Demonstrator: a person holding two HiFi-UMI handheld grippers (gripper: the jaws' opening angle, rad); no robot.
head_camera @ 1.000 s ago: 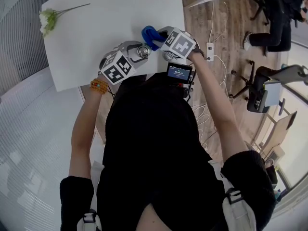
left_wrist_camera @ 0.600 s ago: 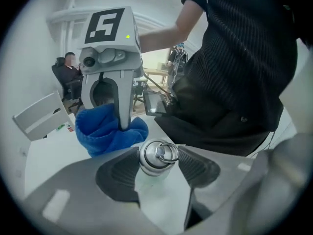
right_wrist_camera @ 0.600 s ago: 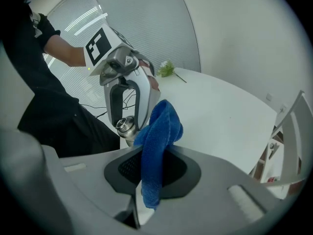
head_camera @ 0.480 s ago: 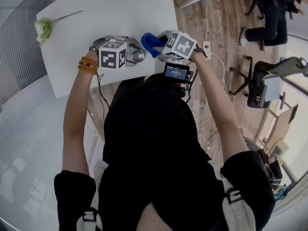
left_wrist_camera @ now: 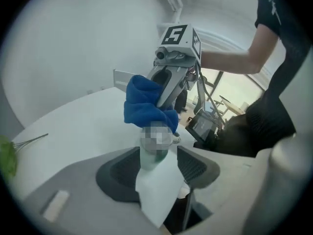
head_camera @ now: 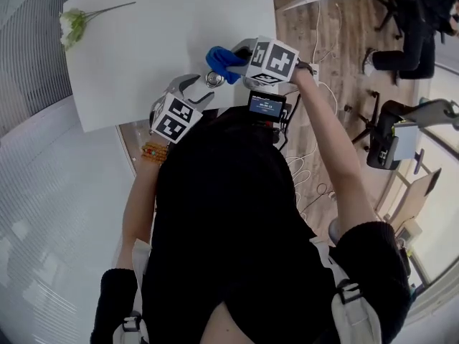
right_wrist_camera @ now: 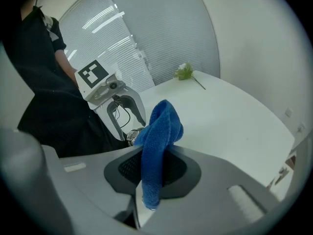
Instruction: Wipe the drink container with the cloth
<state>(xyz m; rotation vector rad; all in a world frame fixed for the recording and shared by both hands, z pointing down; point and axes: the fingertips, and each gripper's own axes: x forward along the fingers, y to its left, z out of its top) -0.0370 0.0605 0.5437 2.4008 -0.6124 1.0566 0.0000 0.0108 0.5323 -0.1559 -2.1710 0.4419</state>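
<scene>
White table [head_camera: 143,56] w/ a flower [head_camera: 72,26] at its far corner lies below you. Your left gripper [left_wrist_camera: 156,163] is clamped on the drink container [left_wrist_camera: 154,153] over the near edge. Your right gripper [right_wrist_camera: 152,168] pinches the blue cloth [right_wrist_camera: 156,136], pressed vs. the container's top.

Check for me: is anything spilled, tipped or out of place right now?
Nothing stands out. The left gripper is shut on the drink container; the right gripper holds the blue cloth at its top. No spill shows on the table; a flower lies at its far corner.
</scene>
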